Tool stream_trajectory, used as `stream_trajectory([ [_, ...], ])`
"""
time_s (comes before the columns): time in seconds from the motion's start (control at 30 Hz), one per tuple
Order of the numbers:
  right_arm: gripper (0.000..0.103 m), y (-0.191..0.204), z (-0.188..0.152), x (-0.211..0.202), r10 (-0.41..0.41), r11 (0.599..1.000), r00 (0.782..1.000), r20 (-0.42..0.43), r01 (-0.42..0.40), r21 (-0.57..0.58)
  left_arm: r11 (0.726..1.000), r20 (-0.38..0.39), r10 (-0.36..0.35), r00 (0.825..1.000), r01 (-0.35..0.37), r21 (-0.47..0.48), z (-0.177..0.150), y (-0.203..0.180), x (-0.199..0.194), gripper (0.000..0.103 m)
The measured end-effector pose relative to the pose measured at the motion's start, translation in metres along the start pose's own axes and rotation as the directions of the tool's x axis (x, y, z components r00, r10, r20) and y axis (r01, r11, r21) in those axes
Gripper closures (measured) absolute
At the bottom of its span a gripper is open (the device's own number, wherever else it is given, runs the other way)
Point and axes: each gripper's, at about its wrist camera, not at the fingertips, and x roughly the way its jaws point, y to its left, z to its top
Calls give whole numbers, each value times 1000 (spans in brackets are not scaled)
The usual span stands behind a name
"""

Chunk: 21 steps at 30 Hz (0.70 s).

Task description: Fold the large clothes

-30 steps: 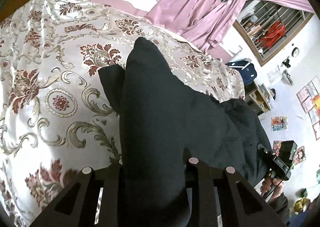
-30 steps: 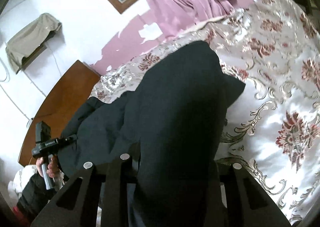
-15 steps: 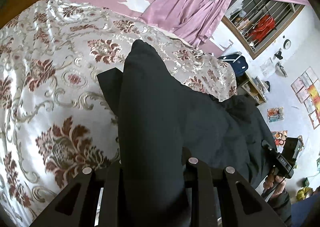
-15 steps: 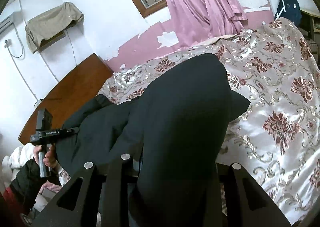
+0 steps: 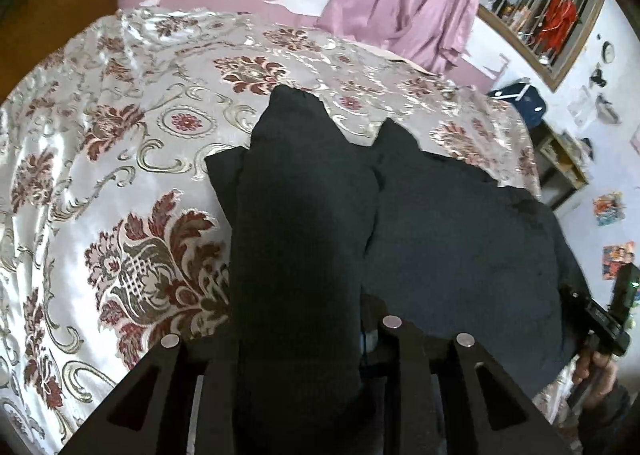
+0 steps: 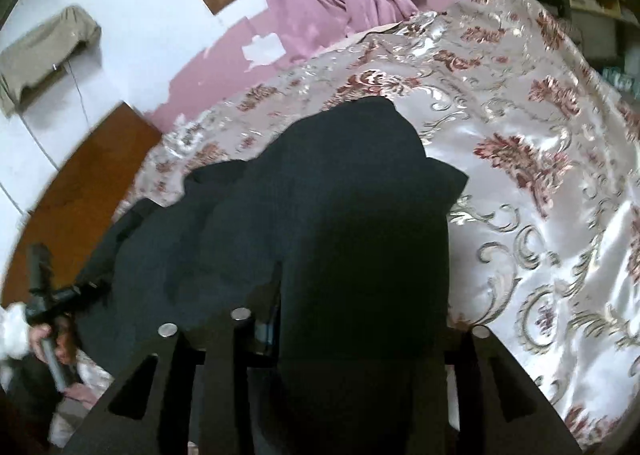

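A large black garment (image 5: 440, 239) lies on the floral bedspread (image 5: 120, 175), stretched between both grippers. My left gripper (image 5: 296, 339) is shut on one end of it; the cloth drapes over the fingers and hides the tips. My right gripper (image 6: 352, 331) is shut on the other end, seen as a dark fold (image 6: 360, 195) running forward from the jaws. The right gripper's body (image 5: 600, 319) shows in the left wrist view at the right edge, and the left gripper's body (image 6: 52, 295) shows in the right wrist view at the left edge.
Pink curtains (image 5: 404, 3) hang by a barred window at the back. A wooden headboard (image 6: 80, 191) stands at the bed's end. A dark blue bag (image 5: 520, 103) and shelves (image 5: 560, 163) stand beyond the far side of the bed.
Both grippers have tilted up and moved back with the garment. More of the bedspread and far wall shows, and the garment's far ends lie further onto the bed.
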Motion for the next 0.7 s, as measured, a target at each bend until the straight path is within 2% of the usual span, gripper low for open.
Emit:
stream_trajectory([
  [0.17,66,6,4,14,-73,997,997,12,74,-29,997,15,79,997,-79,-25,2,-1,21,71],
  [0.33,58,0,5,19,-72,997,997,8,72,18,993,-9,87,996,-88,-85,4,4,21,63],
  [0.43,50,1,0,15,-84,996,996,-1,84,0,988,-30,113,993,-115,-100,-2,7,18,48],
  [0.5,41,3,-3,11,-118,993,993,3,118,-21,983,-18,147,989,-148,-111,-8,9,11,30],
  [0.57,37,4,-6,4,-135,990,991,6,135,-39,983,-3,145,989,-144,-113,-12,9,5,24],
  [0.63,28,6,-9,-6,-160,986,987,28,162,-52,981,6,163,987,-162,-107,-16,8,-3,23],
  [0.7,24,9,-9,-19,-176,981,983,57,180,-67,979,25,183,983,-180,-101,-18,4,-13,22],
])
